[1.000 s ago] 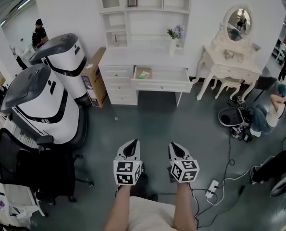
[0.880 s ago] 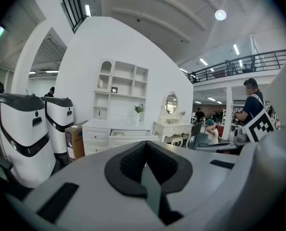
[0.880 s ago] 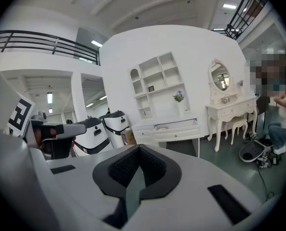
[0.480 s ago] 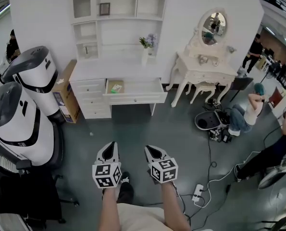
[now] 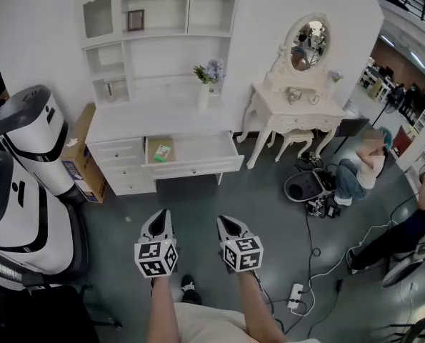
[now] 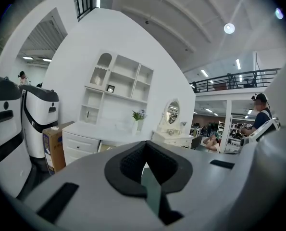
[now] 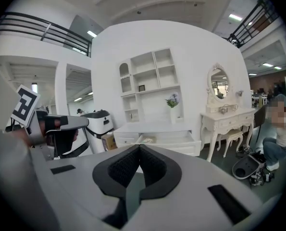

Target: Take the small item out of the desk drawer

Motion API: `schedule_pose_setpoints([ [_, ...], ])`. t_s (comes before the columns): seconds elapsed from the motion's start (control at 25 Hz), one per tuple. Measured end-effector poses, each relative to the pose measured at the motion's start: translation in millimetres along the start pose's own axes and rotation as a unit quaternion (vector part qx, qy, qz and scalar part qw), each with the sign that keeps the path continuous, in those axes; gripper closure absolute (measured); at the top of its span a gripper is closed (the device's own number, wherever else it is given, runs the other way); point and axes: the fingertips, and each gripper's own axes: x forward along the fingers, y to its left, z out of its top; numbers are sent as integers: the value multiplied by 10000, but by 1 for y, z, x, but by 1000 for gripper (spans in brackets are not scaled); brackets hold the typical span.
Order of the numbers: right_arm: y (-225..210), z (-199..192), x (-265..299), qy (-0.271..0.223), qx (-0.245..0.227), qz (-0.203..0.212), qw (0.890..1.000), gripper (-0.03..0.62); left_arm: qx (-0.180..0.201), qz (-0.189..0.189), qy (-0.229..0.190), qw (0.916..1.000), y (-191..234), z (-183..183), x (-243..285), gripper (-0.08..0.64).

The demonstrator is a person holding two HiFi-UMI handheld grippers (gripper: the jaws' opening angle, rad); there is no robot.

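The left gripper [image 5: 158, 219] and right gripper [image 5: 228, 225] hold their jaws together, empty, well short of the white desk [image 5: 142, 123]. Its drawer [image 5: 195, 167] stands open, the small green item [image 5: 160, 149] lying at its left end; reaching, gripping and lifting remain.

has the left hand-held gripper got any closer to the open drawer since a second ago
Yes. In the head view the left hand-held gripper is nearer the open drawer: less floor lies between them than before.
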Motion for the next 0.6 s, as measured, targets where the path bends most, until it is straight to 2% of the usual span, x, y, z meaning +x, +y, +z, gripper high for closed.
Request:
schedule_pose_setpoints([
  [0.2, -8, 14, 58, 45, 124, -101, 9999, 568, -139, -152, 120, 9997, 35, 5, 52, 545],
  [0.4, 1, 2, 109, 243, 383, -130, 9989, 568, -393, -204, 395, 9982, 76, -12, 85, 545],
  [0.6, 13, -2, 145, 553, 183, -54, 9983, 568, -469, -219, 559, 9971, 107, -22, 100, 545],
])
